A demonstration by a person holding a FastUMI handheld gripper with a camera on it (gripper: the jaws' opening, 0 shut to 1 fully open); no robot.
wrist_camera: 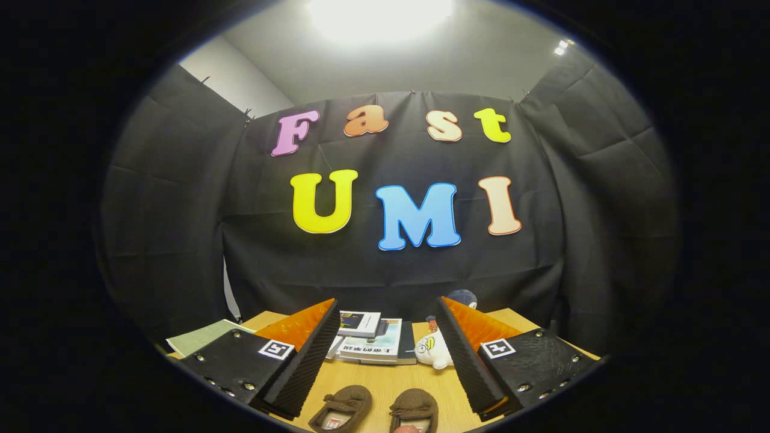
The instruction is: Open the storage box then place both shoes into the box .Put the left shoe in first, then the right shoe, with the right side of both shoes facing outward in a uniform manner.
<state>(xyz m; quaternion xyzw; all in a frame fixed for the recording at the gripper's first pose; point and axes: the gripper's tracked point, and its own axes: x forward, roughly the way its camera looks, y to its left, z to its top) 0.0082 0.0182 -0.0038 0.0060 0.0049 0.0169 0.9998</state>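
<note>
So, biggest risk imo: the box to be opened isn't anywhere I can see from this angle, and the task wants it opened before any shoe goes in. Grabbing a shoe first = wrong order, and then you're stuck w/ a full gripper and a shut lid. Second thing, the two brown shoes sit side by side on the wooden table point(385, 385), close together but apart, and they look near identical from here. Left shoe point(341, 408) vs right shoe point(414, 411) is my guess based on how they lie w/ toes pointing away, can't confirm it. Mix them up and both the order and the "right side outward" bit go wrong. Also they're soft slipper-type things, so a pinch on the edge prob folds or lets it droop.

Fingers: the gripper point(385, 355) is spread wide, prob near full open, nothing between them, touching nothing. It's held up above the table, aimed mostly at the back wall. Shoes are just ahead of the fingers and below, roughly in the gap between them.

Beyond that, a stack of books point(370, 340) and a small white plush toy point(434, 350) toward the back of the table, plus a green notebook point(201, 337) off by the left finger. None of it in the way yet.
</note>
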